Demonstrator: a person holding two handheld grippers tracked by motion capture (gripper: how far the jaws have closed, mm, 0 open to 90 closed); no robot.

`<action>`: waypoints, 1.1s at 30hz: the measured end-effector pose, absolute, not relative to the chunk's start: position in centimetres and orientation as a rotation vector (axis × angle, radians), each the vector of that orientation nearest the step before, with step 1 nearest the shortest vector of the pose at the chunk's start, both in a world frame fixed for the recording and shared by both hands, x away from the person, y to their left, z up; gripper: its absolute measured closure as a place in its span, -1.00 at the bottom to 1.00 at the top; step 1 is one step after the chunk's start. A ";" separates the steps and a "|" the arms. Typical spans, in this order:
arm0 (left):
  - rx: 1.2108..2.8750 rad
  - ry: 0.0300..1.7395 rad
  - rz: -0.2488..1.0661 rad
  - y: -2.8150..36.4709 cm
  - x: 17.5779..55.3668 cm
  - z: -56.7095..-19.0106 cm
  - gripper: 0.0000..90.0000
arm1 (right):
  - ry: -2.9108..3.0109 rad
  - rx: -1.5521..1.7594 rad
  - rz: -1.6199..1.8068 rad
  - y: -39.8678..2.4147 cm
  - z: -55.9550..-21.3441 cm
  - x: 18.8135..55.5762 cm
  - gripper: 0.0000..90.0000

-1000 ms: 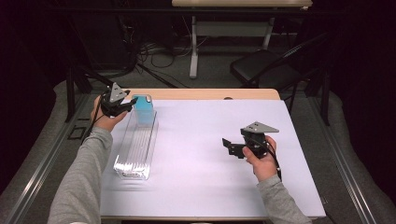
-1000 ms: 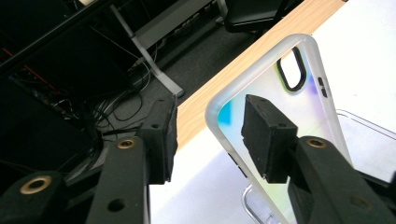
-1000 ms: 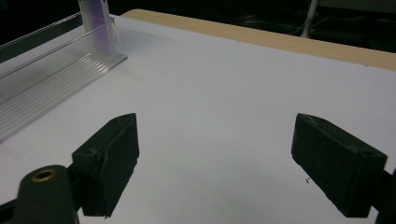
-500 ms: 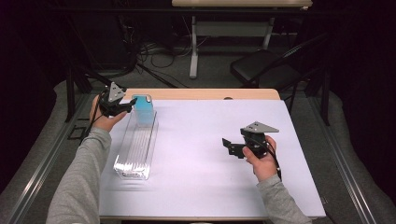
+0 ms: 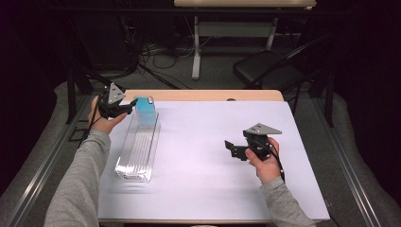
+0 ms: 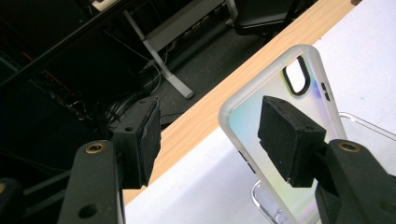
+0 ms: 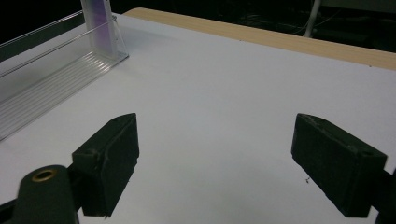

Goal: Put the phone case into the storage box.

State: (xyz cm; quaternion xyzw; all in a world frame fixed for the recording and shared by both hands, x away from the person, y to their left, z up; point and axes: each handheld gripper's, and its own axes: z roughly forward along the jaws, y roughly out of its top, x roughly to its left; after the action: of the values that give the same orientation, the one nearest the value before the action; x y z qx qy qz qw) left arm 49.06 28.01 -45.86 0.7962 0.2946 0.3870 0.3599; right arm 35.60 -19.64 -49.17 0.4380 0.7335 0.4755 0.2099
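Left gripper (image 5: 126,108) sits up at the far-left corner of the table (image 5: 208,189), right against the phone case (image 5: 145,111), and its jaws have just been opening. From the left gripper view the case (image 6: 261,140) is a clear, iridescent one with a camera cutout near its top, standing upright; one jaw shows in front of its face, the other stands well off to the side with open air between, so the pads are not clamping it, though whether the near pad touches the case I cannot tell. That case stands in the far end of a long clear plastic rack (image 5: 138,151), which lies lengthwise along the left side of the white table top. In the right gripper view the same rack (image 7: 51,79) shows its ribbed floor, with the case (image 7: 99,23) upright at its end. Over on the other side, the right gripper (image 5: 235,150) is held above bare table, well apart from the rack, pointing across toward it. Its jaws are spread wide and nothing lies between them, just white surface below. Both of the person's grey sleeves come in from the near edge, left forearm (image 5: 80,184) running alongside the rack. Beyond the table's wooden far edge, a dark chair (image 5: 269,71) stands on the floor.
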 end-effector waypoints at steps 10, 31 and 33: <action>2.015 0.799 0.950 29.0 48.1 -45.2 -0.22 | 2.047 1.218 1.317 -19.6 -49.3 35.7 -0.67; 1.993 0.883 0.818 28.2 45.9 -44.3 -0.51 | 2.037 1.195 1.335 -19.7 -48.8 35.1 -0.67; 1.985 0.888 0.798 28.1 45.7 -44.2 -0.52 | 2.036 1.194 1.335 -19.7 -48.8 35.1 -0.67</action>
State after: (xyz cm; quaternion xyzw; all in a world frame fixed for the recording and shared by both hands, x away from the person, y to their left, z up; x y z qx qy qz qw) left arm 45.67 28.08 -44.16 0.7851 0.3512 0.3156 0.4009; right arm 35.12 -19.66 -48.82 0.4302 0.7335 0.4811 0.2132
